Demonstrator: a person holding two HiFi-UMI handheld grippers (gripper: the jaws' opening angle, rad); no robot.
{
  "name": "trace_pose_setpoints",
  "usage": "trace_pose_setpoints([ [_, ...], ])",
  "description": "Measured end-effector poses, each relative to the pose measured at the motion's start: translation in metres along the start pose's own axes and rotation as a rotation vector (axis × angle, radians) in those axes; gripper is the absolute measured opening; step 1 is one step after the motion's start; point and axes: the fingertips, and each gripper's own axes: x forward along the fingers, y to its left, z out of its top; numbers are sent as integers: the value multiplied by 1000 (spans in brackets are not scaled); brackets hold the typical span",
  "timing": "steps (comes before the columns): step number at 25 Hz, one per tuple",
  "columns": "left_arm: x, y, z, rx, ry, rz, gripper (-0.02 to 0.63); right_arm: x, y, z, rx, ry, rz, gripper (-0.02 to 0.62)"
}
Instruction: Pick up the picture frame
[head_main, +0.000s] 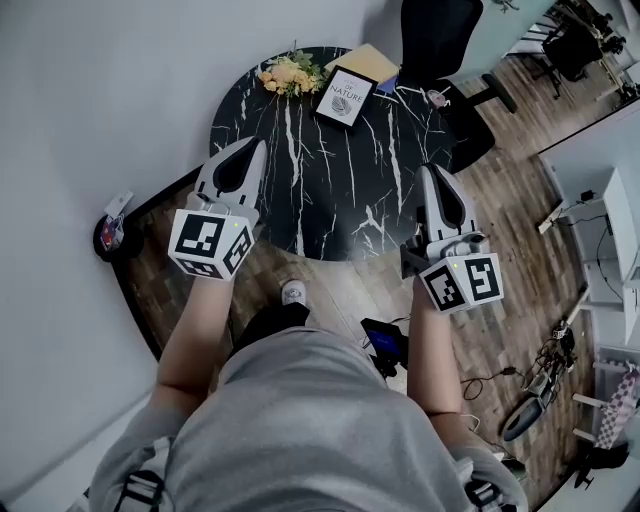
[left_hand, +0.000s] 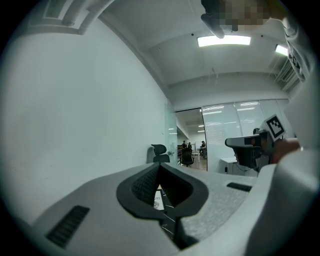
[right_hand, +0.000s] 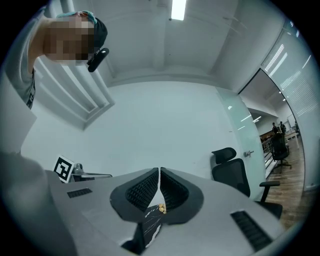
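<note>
Frame (head_main: 345, 97), black-edged with a white printed card, is on the far side of the round black marble table (head_main: 330, 190), just beside a small bunch of yellow flowers (head_main: 292, 75) on its left. A yellow folder (head_main: 368, 62) lies behind it at the table's far edge. Whether the frame stands or lies flat cannot be judged from above. Left gripper (head_main: 258, 143) hangs over the near left edge of the table, pointing level toward the far side. Its own view shows the jaw tips met and nothing clamped; a sliver of the frame shows through the hollow behind the tips. Right gripper (head_main: 428, 168) is over the near right edge, pointing the same way, well apart from the frame. Its jaws are closed to a hairline slit and hold nothing, with marble top and a speck of the flowers visible beyond them. Both grippers are clear of the frame, and neither touches it. A black chair (head_main: 440, 35) stands beyond the table on the wood floor (head_main: 520, 200). A white wall (head_main: 90, 100) runs along the left side.
</note>
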Motion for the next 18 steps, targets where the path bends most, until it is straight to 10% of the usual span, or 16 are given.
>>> trace_pose_setpoints([
  [18, 57, 29, -23, -50, 48, -68, 6, 53, -21, -26, 22, 59, -38, 29],
])
